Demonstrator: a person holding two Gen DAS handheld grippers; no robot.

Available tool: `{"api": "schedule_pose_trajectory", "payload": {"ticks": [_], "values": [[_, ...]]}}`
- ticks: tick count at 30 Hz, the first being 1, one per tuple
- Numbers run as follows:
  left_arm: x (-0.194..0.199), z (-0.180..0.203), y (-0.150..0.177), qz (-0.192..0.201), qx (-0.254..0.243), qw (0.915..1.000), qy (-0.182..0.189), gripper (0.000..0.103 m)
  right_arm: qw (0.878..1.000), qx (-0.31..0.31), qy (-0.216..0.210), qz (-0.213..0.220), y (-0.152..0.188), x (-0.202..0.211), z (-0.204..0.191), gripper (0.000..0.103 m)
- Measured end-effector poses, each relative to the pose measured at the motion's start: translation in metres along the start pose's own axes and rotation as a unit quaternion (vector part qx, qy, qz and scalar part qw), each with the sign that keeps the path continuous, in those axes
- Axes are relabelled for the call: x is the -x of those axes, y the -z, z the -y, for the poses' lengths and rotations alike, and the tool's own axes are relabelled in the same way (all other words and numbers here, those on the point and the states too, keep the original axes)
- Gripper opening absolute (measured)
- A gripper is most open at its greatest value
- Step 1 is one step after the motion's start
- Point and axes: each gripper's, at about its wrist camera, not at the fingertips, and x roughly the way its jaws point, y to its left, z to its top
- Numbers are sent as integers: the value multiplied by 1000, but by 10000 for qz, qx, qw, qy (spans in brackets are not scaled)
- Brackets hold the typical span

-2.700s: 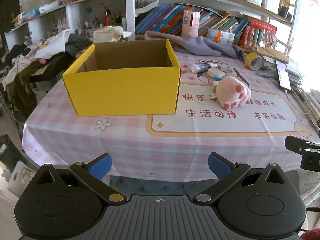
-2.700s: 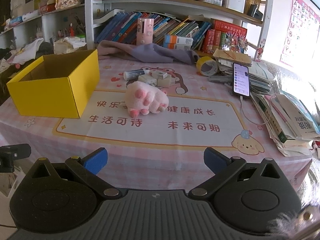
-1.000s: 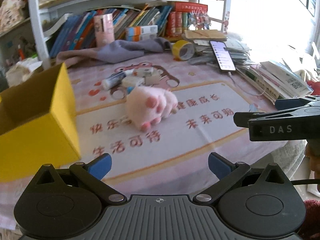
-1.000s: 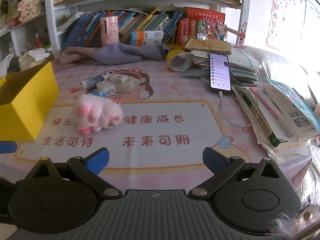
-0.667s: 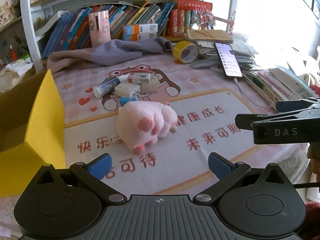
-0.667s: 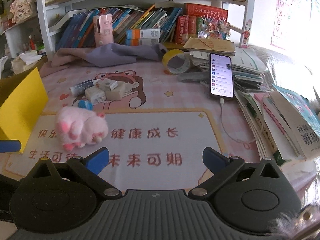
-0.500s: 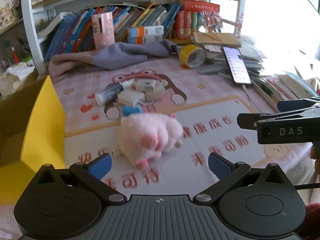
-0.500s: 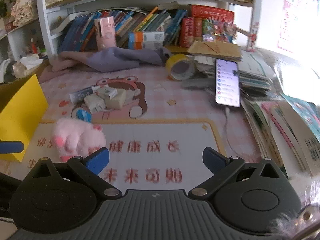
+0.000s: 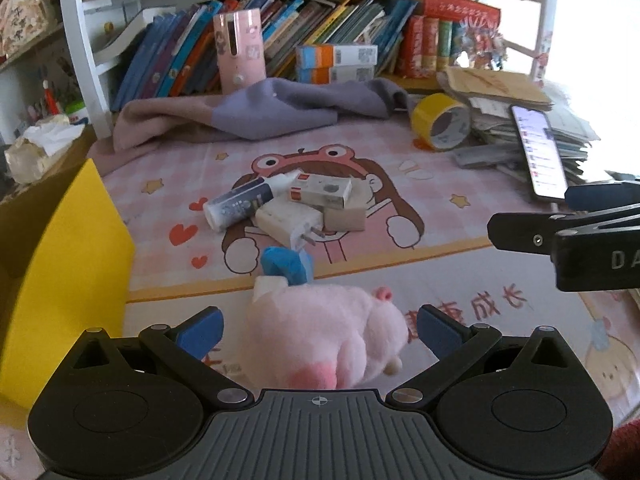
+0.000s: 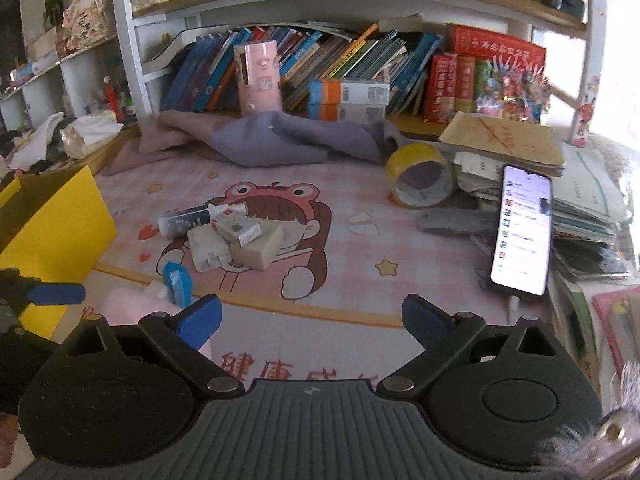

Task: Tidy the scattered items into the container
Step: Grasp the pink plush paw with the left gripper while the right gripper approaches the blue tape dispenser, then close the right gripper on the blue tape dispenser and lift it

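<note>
The left gripper [image 9: 318, 326] was spread open around a pink plush toy [image 9: 326, 332] at lower centre. The right gripper [image 10: 310, 314] was open, empty. A blue clip [image 9: 286, 266] lay just behind; the yellow box [image 9: 60, 272] stood at left.

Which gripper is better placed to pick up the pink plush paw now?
Left. The left gripper has its open jaws on both sides of the plush paw; the right gripper points beside it.

Back of the table, a grey-purple cloth [image 9: 280, 114] lies rumpled below the bookshelf [image 10: 320, 60] — a pink canister [image 9: 239, 52] upright behind it. Over right, yellow tape roll [image 10: 420, 176] on edge beside a paper stack [image 10: 560, 184] — a lit phone [image 10: 522, 232] leaning on it.
</note>
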Motion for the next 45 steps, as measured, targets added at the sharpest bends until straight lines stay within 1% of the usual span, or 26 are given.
{"api": "schedule_pose_trajectory", "payload": {"ticks": [4,7,9,11,14,15,17,20,22,23,25,27,30,32,34,36,40,45], "values": [[-17,1,-4,-87,64,9999,5,103,9998,-53,-159,-106,-6,-20,9,98],[-30,1,-2,-262,213,9994,15,101,9994,-73,-295,-174,-9,-33,10,98],[-33,1,1,-347,183,9992,-72,99,9989,-33,-414,-219,-9,-40,9,98],[-31,1,2,-318,180,9993,-64,96,9982,18,-527,-293,-7,-45,6,95],[-24,-1,1,-361,259,9990,-8,90,9964,75,-715,-444,-4,-54,1,90],[-20,-2,1,-395,299,9988,28,89,9958,83,-775,-479,-3,-57,-1,86],[-10,-5,4,-460,354,9983,64,89,9947,77,-888,-515,-3,-61,-3,82],[10,-10,9,-477,392,9981,-28,89,9921,69,-1122,-564,-5,-68,-8,77],[22,-15,13,-459,494,9977,-53,89,9897,97,-1285,-618,-6,-75,-14,69],[27,-17,15,-460,558,9973,-79,89,9882,115,-1381,-645,-7,-80,-19,67],[35,-20,20,-487,643,9965,-210,89,9852,160,-1566,-683,-9,-88,-28,60],[42,-22,24,-506,657,9959,-356,89,9819,237,-1743,-695,-11,-95,-39,57],[54,-24,30,-481,696,9951,-521,89,9783,389,-1949,-586,-15,-104,-55,55],[60,-24,33,-475,735,9943,-607,89,9780,478,-1963,-525,-18,-110,-62,51],[65,-24,35,-470,753,9937,-681,89,9784,534,-1916,-571,-19,-120,-66,38],[68,-24,38,-465,775,9931,-748,89,9774,575,-1921,-672,-19,-129,-70,33],[74,-26,43,-468,901,9910,-874,89,9760,620,-1968,-693,-19,-135,-76,31],[78,-31,46,-440,1054,9892,-924,89,9758,810,-1949,-576,-18,-144,-85,31]]}}
